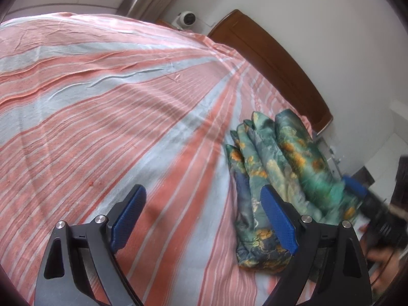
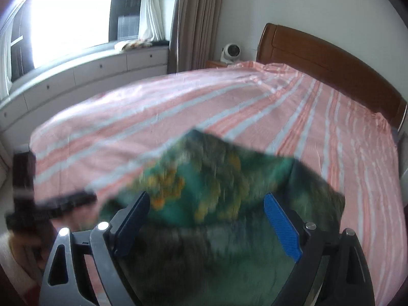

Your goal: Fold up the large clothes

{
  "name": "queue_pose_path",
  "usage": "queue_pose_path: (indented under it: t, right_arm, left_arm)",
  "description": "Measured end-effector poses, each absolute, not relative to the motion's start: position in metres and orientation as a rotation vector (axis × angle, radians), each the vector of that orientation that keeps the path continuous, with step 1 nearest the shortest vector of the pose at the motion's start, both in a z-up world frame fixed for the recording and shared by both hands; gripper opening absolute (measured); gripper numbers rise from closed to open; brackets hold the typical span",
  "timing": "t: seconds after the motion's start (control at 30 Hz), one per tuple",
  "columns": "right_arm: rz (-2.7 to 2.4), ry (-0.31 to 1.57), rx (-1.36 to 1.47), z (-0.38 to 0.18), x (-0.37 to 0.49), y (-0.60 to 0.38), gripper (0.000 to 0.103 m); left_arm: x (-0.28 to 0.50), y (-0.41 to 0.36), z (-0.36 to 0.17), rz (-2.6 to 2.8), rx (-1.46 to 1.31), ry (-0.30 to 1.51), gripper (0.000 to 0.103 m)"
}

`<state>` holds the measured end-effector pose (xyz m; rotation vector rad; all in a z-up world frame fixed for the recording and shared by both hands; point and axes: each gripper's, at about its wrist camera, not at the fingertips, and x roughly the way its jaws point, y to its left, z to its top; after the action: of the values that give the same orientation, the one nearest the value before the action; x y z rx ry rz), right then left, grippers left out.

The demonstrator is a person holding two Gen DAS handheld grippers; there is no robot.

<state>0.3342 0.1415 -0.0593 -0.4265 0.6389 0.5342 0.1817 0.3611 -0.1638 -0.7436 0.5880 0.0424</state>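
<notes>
Green floral garment (image 1: 275,178) sits bunched near the bed's (image 1: 102,102) edge. Left gripper (image 1: 204,221) and right gripper (image 2: 206,224) both gape wide, empty, so slippery layers could easily slide apart.

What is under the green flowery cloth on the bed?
The green flowery cloth lies bunched in folds on the pink and white striped bedsheet. The sheet shows all around it. The part right beneath the cloth is covered, so anything tucked there cannot be seen.
</notes>
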Motion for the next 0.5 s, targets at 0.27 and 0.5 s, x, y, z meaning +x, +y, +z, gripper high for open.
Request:
queue_pose_path:
  t: [0.27, 0.5]
  right_arm:
    - [0.47, 0.669, -0.415, -0.132, 0.34, 0.153, 0.093]
    - [0.465, 0.642, -0.412, -0.133, 0.334, 0.15, 0.094]
  left_arm:
    - [0.18, 0.356, -0.163, 0.084, -0.661, 0.611, 0.092]
    - [0.181, 0.353, -0.162, 0.099, -0.637, 0.63, 0.092]
